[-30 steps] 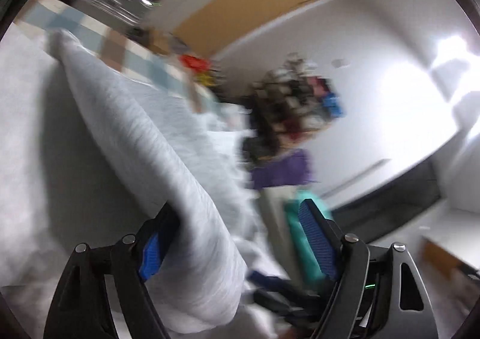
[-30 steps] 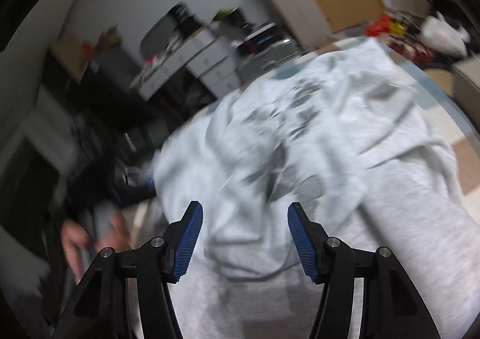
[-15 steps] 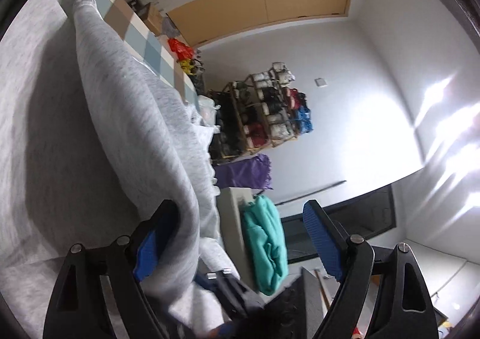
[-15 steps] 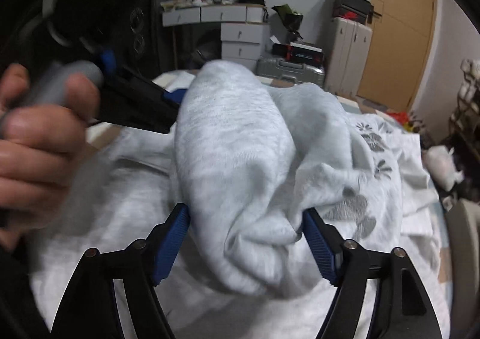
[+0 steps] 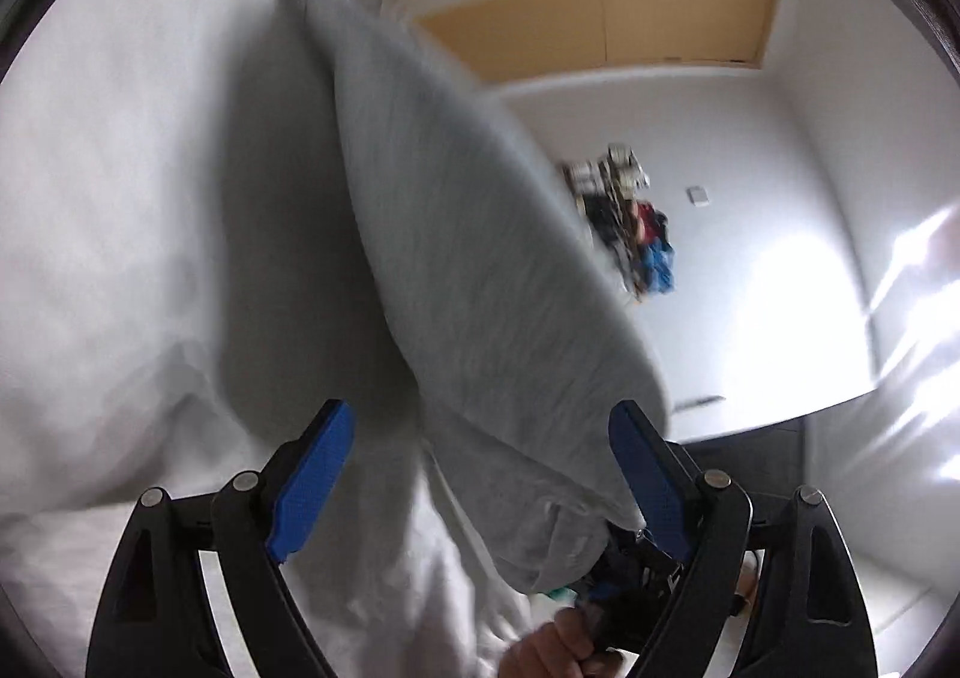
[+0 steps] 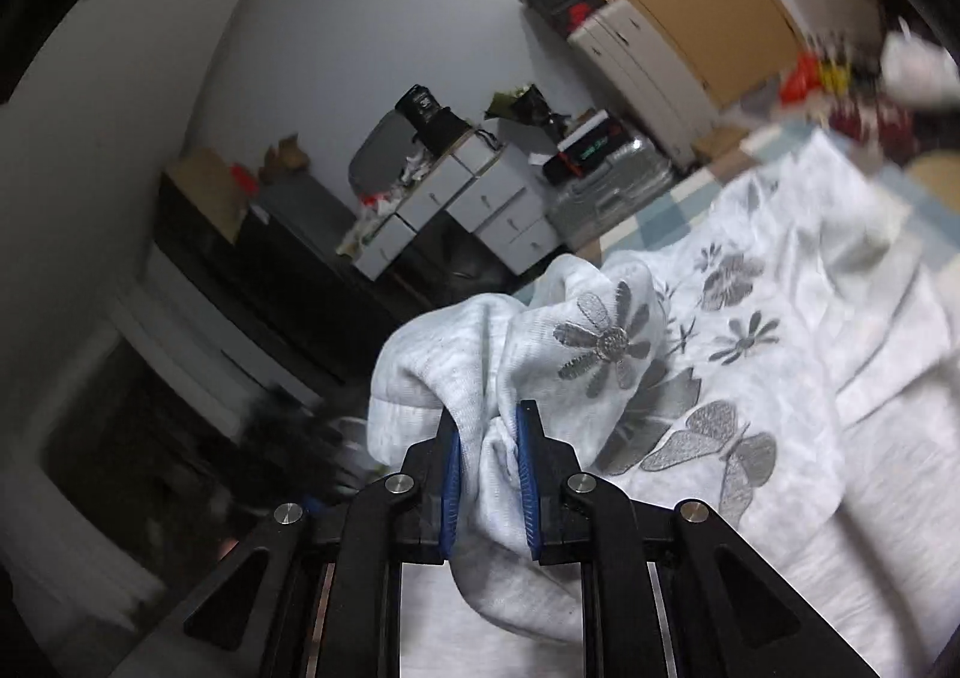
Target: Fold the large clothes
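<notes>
Right gripper (image 6: pixel 489 474): jaws have just been closing, now pinched narrow on a bunched fold of the light grey garment (image 6: pixel 498 354). Both blue pads press the cloth; it bulges out at 12 o'clock above the fingertips and hangs out below them at 6.

Left gripper (image 5: pixel 480 474): jaws spread wide. A raised fold of the garment (image 5: pixel 480 270) passes between them, close to the pad at 3 o'clock; the pad at 9 o'clock stands clear of it, no clamping.

A hand (image 5: pixel 552 648) shows at 6 o'clock in the left wrist view, wrapped round a black handle; blurred.
</notes>
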`<action>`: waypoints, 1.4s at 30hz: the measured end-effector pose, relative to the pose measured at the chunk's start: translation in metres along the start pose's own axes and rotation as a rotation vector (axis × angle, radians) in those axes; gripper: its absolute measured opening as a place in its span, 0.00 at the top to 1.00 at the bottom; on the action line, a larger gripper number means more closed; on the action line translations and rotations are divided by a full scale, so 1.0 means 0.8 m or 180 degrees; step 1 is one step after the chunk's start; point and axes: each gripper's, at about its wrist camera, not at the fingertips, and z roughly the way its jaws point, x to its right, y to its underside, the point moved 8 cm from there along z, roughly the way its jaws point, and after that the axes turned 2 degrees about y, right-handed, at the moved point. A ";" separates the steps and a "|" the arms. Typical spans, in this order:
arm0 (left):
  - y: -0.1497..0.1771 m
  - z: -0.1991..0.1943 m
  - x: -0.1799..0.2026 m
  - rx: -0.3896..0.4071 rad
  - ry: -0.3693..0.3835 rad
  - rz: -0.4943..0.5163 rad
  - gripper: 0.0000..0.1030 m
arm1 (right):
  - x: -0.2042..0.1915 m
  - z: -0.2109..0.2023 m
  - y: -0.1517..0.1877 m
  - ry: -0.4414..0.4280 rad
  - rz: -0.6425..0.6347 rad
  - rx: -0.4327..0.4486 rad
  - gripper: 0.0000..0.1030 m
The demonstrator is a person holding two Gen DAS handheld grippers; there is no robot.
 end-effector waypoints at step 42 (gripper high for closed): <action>-0.041 -0.149 0.037 0.1216 -0.0297 0.0395 0.17 | -0.030 -0.002 0.071 0.0320 -0.1008 -0.0841 0.69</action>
